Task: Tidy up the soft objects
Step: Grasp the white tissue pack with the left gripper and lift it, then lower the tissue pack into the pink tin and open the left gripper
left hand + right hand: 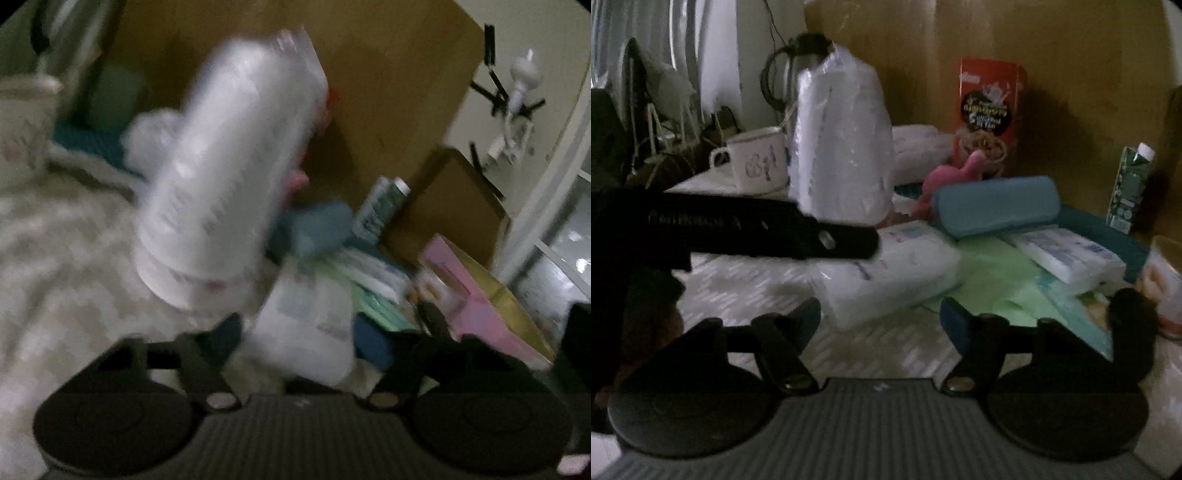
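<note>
A tall white plastic-wrapped soft pack stands upright on the patterned cloth; in the blurred left wrist view it fills the centre, tilted. A flat white tissue pack lies in front of my right gripper, which is open and empty just short of it. The same pack lies between the open fingers of my left gripper. The left gripper's black finger reaches in beside the tall pack's base. A pink plush toy, a blue case and another tissue pack lie behind.
A mug and a kettle stand at the back left. A red snack box and a green carton stand against the brown board. Green sheets lie under the packs. A pink box sits on the right.
</note>
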A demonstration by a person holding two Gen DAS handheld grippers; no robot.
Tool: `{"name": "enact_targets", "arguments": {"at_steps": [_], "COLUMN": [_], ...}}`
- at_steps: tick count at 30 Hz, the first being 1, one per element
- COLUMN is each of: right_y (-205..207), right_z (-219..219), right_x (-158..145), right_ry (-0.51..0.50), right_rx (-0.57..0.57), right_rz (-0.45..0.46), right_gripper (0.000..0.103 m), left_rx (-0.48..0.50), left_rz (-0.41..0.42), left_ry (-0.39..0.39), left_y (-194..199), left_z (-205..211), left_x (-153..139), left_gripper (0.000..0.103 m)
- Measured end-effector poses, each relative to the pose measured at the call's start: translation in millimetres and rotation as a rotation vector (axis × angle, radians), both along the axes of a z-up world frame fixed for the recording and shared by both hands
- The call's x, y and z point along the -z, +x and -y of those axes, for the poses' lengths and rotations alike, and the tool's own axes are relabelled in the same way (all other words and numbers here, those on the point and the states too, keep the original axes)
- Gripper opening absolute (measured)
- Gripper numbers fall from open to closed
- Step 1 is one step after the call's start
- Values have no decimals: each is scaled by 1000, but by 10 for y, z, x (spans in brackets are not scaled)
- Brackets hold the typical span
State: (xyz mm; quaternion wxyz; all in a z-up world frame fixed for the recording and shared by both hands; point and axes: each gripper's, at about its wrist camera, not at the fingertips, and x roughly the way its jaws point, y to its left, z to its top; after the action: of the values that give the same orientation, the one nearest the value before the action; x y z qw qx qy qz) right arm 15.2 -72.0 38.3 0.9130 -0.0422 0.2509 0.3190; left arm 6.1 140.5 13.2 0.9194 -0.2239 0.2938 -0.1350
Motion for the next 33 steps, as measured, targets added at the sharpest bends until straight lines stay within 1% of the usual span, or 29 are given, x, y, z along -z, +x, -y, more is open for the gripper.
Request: {"name": "enact_targets", "arguments": {"at_steps": [1, 2, 4, 8, 12, 16, 17, 20, 22, 24, 25, 27, 29, 31, 33], "right_y": [31, 49, -1, -258, -662, -1003, -1079, -1225, -1220, -1191, -1203, -1241, -1264, -1217, -1098], "right_z": [-5, 7, 78, 311, 657, 999, 1076, 1324, 1472, 1643, 1732, 1898, 2055, 2209, 2372], "right_x": [6, 16, 32, 34, 79, 168, 190, 235, 270, 288, 277, 192, 62, -54, -146], "right_ry": [3, 11, 10, 15, -5, 21, 30, 55, 67, 93, 111, 131, 140, 144, 143], "right_rx": [8, 18, 43, 43, 59, 129, 156, 244, 293, 341, 363, 409, 454, 493, 532], "right_rz": [-15, -36, -38, -20, 31, 58, 70, 98, 91, 73, 83, 141, 219, 283, 329], "right_gripper": [70, 66, 61, 61, 61, 61, 61, 61, 61, 61, 61, 60, 61, 61, 61], "left_rx": [11, 22, 55, 143, 269, 377, 402, 466, 498, 523, 539, 561, 578, 583, 579], "left_rz": [-10, -3, -3, 4, 19, 48, 62, 89, 90, 126, 161, 227, 291, 334, 354], "left_ry": [1, 12, 15, 21, 69, 126, 145, 211, 239, 250, 252, 253, 249, 251, 253], "left_y": [-11, -49, -141, -405, -695, -858, -885, -858, -801, -770, -759, -756, -658, -522, -312], "left_z": [38, 90, 207, 489, 853, 1303, 1422, 1791, 2025, 2226, 2324, 2487, 2690, 2900, 3148], "left_x": [18, 7, -10, -47, -62, -120, -129, -124, -144, -255, -339, -487, -639, -751, -810], "left_gripper": [53, 53, 53, 55, 56, 56, 58, 60, 60, 60, 60, 61, 65, 65, 65]}}
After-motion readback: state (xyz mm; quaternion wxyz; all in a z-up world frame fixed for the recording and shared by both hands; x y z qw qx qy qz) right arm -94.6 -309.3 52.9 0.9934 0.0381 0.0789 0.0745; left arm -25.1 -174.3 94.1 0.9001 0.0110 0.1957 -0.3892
